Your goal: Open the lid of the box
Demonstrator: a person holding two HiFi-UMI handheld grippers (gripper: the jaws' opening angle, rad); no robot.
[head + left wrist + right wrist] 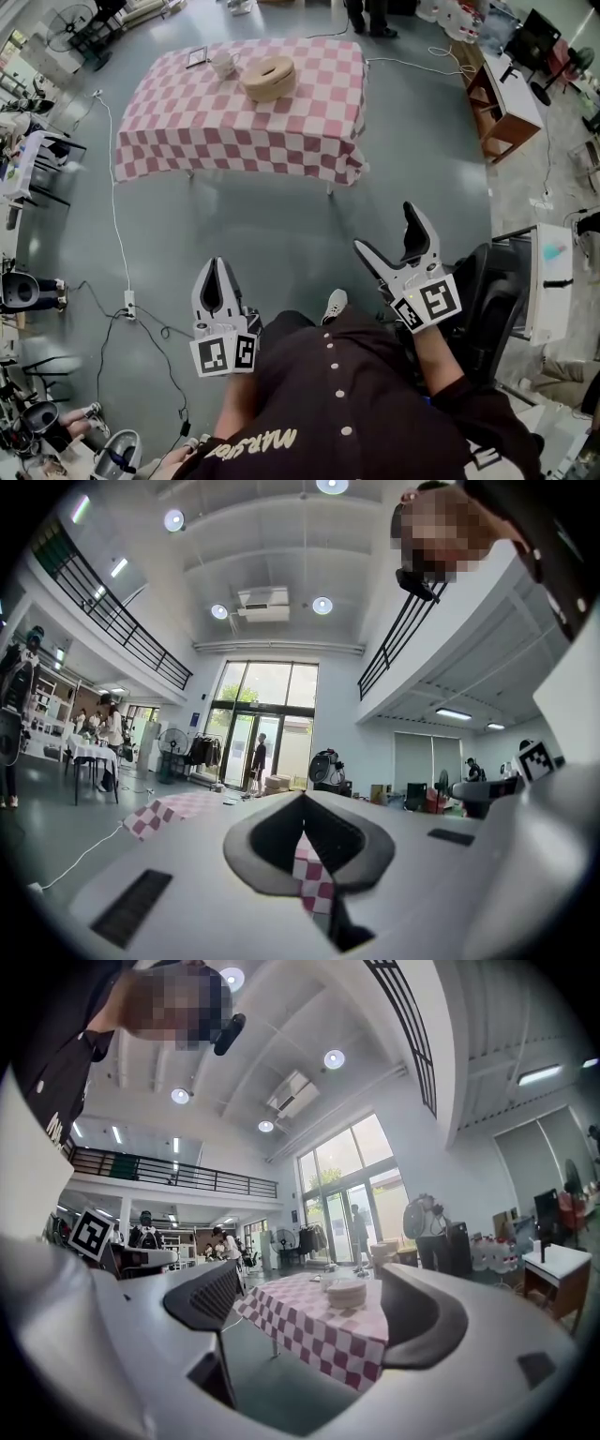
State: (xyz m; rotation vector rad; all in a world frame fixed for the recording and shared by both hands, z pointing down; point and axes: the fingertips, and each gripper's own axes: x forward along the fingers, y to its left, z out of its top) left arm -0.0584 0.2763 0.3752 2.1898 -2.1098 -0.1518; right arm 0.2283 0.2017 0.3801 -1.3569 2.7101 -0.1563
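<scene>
A round tan box (268,77) with its lid on stands on the table with the pink-and-white checked cloth (281,131), far ahead across the grey floor. In the right gripper view the box (347,1292) shows small on the table (323,1335), well beyond the jaws. My left gripper (217,263) is held low near my body, its tips together and nothing in it; through its hollow the left gripper (302,799) shows only a strip of the checked cloth. My right gripper (385,228) is open and empty, aimed toward the table. Both grippers are far from the box.
A white cup (223,64) and a small dark item (197,57) sit beside the box. A cable and a power strip (129,302) lie on the floor at left. A wooden desk (502,108) stands at right, dark equipment (487,309) close to my right side.
</scene>
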